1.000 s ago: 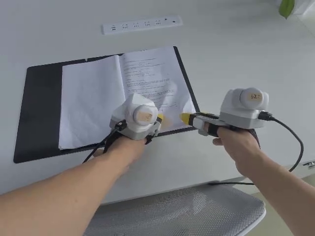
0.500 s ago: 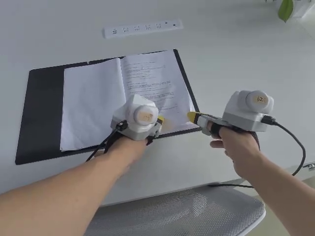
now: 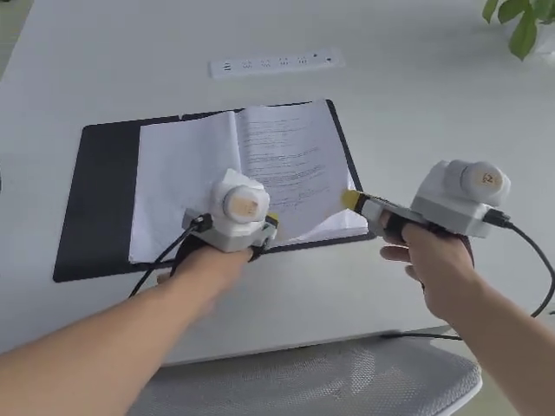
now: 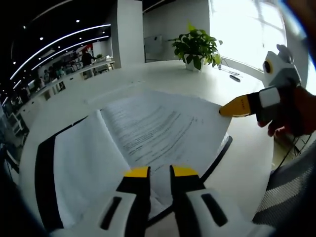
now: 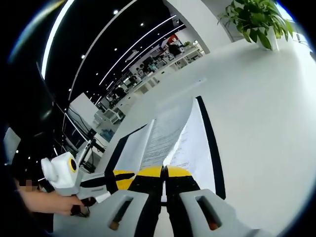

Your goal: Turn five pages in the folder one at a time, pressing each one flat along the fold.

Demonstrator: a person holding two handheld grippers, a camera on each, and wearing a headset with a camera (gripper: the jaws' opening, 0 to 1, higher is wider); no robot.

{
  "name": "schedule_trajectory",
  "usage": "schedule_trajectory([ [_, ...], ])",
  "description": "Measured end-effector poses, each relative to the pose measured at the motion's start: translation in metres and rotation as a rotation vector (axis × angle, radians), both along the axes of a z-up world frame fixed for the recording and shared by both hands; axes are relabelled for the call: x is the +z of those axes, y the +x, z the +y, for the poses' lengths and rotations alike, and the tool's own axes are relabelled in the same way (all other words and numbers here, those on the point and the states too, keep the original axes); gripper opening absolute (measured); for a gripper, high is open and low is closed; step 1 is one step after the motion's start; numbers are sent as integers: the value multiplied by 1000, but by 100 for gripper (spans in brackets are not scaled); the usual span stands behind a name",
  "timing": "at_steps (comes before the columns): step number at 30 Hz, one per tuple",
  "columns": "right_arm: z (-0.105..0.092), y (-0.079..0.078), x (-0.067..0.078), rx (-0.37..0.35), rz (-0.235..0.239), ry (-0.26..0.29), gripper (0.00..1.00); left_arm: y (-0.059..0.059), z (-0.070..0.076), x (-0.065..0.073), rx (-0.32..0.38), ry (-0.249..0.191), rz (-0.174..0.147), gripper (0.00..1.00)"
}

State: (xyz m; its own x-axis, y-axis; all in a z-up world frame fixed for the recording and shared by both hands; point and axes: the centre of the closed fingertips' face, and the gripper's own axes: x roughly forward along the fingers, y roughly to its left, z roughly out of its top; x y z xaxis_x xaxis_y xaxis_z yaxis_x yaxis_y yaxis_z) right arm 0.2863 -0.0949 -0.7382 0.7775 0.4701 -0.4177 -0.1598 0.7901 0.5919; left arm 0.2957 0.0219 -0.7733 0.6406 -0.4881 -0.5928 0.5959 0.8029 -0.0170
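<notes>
A black folder (image 3: 95, 199) lies open on the white table with white pages spread in it. My right gripper (image 3: 351, 200) is shut on the right edge of the printed top page (image 3: 290, 160) and holds that edge lifted off the stack. The right gripper view shows its jaws (image 5: 163, 172) closed, the page (image 5: 170, 133) curving up from them. My left gripper (image 3: 264, 227) sits low over the bottom edge of the pages near the fold. Its yellow tips (image 4: 160, 172) stand a narrow gap apart over the paper. The right gripper (image 4: 232, 107) touches the page's corner.
A white power strip (image 3: 276, 62) lies beyond the folder. A potted plant (image 3: 520, 22) stands at the far right corner. A grey mesh chair (image 3: 329, 373) is under the table's near edge. A black cable (image 3: 529, 251) trails from the right gripper.
The head camera has shifted, so the folder sits further right and lower in the picture. My right gripper has raised the page's right edge a little. The left gripper stays at the bottom edge.
</notes>
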Motion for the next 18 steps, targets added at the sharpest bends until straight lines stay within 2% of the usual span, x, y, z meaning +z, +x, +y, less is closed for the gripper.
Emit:
schedule_trajectory([
  [6,33,7,36,56,-104,10,0,-1,43,30,76,-49,-41,12],
  [9,54,9,48,90,-134,31,0,-3,64,41,104,-60,-60,13],
  [12,76,10,56,134,-163,18,0,-9,88,52,136,-71,-75,14],
  [18,124,9,59,224,-174,18,0,-20,124,56,178,-82,-74,15],
])
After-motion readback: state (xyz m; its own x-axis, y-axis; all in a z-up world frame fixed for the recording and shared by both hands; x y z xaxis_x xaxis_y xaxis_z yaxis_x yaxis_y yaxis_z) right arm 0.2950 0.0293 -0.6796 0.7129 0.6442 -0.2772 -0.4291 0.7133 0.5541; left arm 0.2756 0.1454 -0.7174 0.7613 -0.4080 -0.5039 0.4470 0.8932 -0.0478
